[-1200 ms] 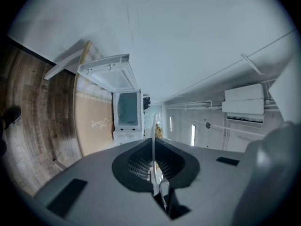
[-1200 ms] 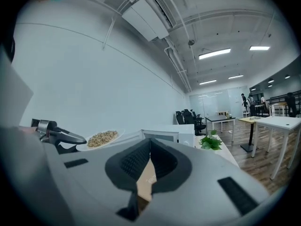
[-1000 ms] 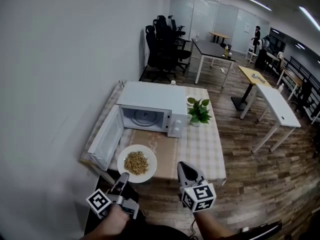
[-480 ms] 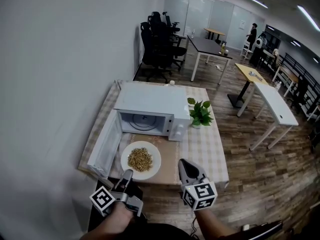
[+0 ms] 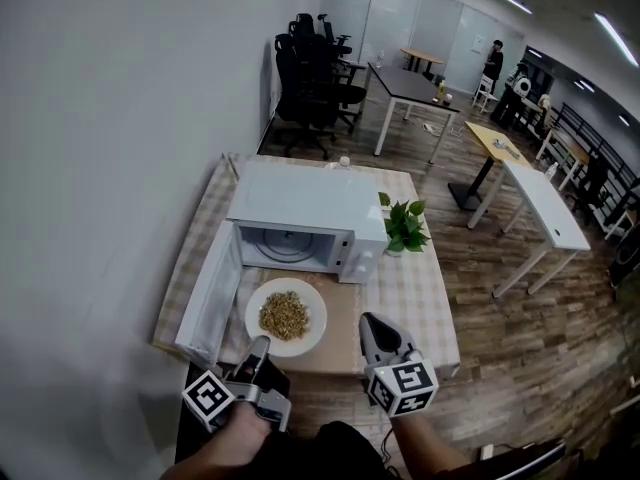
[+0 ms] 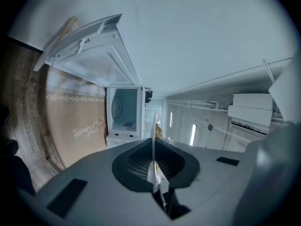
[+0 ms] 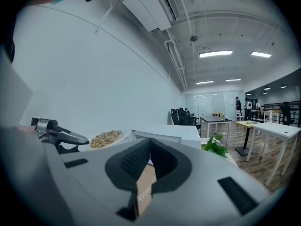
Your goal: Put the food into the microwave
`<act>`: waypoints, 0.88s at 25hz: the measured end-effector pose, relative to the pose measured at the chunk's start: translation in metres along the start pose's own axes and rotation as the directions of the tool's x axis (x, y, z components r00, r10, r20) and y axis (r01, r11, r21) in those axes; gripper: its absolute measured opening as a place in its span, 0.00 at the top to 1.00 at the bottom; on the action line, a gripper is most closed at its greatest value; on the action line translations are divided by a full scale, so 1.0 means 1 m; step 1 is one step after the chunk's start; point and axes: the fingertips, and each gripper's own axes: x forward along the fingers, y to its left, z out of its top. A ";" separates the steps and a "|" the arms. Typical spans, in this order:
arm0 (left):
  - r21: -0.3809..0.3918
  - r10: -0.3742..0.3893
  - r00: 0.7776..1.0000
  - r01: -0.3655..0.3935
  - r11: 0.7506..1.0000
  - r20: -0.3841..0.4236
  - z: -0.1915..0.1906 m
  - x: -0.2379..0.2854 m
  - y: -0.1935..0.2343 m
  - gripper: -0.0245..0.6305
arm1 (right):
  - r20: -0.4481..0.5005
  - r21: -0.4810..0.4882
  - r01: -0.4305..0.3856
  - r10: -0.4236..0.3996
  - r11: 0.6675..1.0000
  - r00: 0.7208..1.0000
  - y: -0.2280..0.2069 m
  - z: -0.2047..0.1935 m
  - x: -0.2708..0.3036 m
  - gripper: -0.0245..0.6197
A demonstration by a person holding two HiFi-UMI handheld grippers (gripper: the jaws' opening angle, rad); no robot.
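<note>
- Head view: my left claw [image 5: 258, 349] is clenched on the near rim of the plate [image 5: 312, 303]. The plate is over the brown mat [image 5: 342, 320], directly in front of the microwave [image 5: 300, 193]. The food [image 5: 284, 315] is heaped at the plate's middle. I can't tell whether the plate rests on the mat or is just off it.
- The microwave's door [image 5: 208, 303] stands wide open on the left, just beside the plate, and the cavity [image 5: 292, 243] faces the plate.
- My right claw [image 5: 376, 330] is at the near edge of the checked surface [image 5: 418, 298], to the right of the plate and apart from it, pinched together.
- A potted plant [image 5: 403, 226] stands just beside the microwave's right side. Office chairs [image 5: 305, 68] and desks [image 5: 540, 203] are well behind.
- Left gripper view: the picture lies on its side. The left claw [image 6: 154, 166] grips the plate's thin white rim [image 6: 153, 135], seen edge-on, with the food [image 6: 158, 130] just past it. The cavity [image 6: 123, 108] is ahead, the door [image 6: 94, 55] spreads above it and the mat [image 6: 77, 121] runs along the left.
- Right gripper view: the right claw [image 7: 149, 153] has its tips together and grips nothing. The lettered mat [image 7: 146, 192] shows through the gap below the tips.
- At left I see the left claw [image 7: 61, 136] on the plate, with the food [image 7: 107, 137] beside it. The microwave [image 7: 164, 133] is ahead, the potted plant [image 7: 215, 145] is to the right, and the chairs [image 7: 183, 117] and desks [image 7: 277, 126] are far back.
</note>
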 end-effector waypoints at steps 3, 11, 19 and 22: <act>0.000 0.015 1.000 -0.015 1.000 0.014 0.007 0.013 0.013 0.93 | 0.000 -0.014 -0.022 0.022 1.000 1.000 -0.003 -0.002 0.017 0.95; 0.032 0.043 0.993 -0.047 0.998 0.111 0.026 0.058 0.035 0.93 | -0.005 -0.016 -0.089 0.089 0.996 0.996 -0.028 -0.004 0.070 0.95; 0.044 0.060 0.983 -0.069 0.997 0.176 0.042 0.101 0.041 0.93 | 0.008 -0.013 -0.134 0.134 0.991 0.991 -0.054 0.010 0.106 0.95; 0.047 0.081 0.976 -0.092 0.995 0.200 0.051 0.118 0.052 0.93 | 0.015 -0.017 -0.136 0.136 0.991 0.991 -0.066 0.012 0.117 0.95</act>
